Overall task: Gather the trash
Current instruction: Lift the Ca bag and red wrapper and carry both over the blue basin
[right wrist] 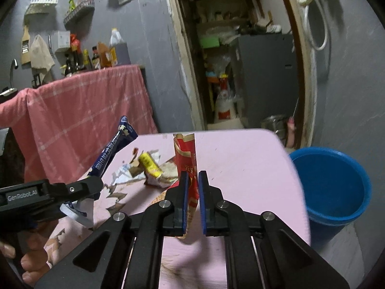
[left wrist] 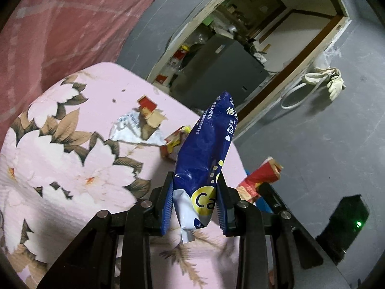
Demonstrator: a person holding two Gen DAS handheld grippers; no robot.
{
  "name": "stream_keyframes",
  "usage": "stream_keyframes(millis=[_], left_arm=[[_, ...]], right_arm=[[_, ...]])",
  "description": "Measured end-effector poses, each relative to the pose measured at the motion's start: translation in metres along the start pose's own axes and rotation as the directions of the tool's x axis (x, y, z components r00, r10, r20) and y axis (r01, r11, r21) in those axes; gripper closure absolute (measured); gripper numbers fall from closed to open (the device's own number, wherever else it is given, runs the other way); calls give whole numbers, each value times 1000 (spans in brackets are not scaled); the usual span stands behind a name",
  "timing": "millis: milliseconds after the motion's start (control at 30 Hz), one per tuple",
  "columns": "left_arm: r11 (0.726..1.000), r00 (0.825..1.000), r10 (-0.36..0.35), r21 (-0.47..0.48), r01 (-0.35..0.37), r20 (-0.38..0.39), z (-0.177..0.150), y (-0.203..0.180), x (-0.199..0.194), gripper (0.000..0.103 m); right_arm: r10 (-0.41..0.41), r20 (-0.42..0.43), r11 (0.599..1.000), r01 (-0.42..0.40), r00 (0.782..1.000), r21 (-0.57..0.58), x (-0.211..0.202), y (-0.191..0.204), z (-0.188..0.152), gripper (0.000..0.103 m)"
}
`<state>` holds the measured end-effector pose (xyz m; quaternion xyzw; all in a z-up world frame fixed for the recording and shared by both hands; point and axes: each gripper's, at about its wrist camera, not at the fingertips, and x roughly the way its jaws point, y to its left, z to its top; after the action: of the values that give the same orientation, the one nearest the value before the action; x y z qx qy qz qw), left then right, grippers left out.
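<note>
Left wrist view: fingers (left wrist: 195, 198) clamp blue packet (left wrist: 204, 149); right fingers (right wrist: 191, 193) pinch red wrapper (right wrist: 186, 155).

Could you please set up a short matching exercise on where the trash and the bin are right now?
Things:
1. blue pouch
2. red wrapper
3. yellow packet
4. blue bucket

Places:
A. lying on the pink tablecloth
B. on the floor beside the table
C. clamped in the left hand-held gripper
D. clamped in the right hand-held gripper

Pairs: 1-C, 2-D, 3-A, 4-B
</note>
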<state>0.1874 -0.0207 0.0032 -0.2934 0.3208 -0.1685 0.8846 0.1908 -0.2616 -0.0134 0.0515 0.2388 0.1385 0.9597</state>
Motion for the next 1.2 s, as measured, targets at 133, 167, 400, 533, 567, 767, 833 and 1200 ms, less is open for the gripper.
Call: stream_keyframes(millis=[133,167,400,533,567,767,833,1200], left_arm=[[999,999,-33,14,33,39,-2,-19,7,76],[999,998,-42,18,41,47,-3,-24,10,76],[993,991,-115,39,112,71,-1,-62,37,76],[988,989,-122,100,113,83,-3,-95,58,76],[987,989,-121,118,110,85,-4,-104,64,76],[972,992,-99,223,79,80,-14,-146,106,76],[966,993,-91,249,71,70,-15,-155,123,76],[924,1000,-1,383,-1,5,-32,-192,207,76]], right_arm=[[-38,77,999,40,996,-22,-19,-5,10,97],[-49,94,998,52,994,-26,-23,-7,13,97],[-138,210,988,150,968,-42,-52,-32,30,97],[-195,252,978,208,948,-27,-60,-57,39,97],[-211,260,974,226,942,-27,-61,-64,40,97],[-297,280,950,312,913,-10,-60,-108,45,97],[-320,276,944,330,907,10,-56,-126,44,97],[-423,216,906,407,880,119,-37,-194,29,97]])
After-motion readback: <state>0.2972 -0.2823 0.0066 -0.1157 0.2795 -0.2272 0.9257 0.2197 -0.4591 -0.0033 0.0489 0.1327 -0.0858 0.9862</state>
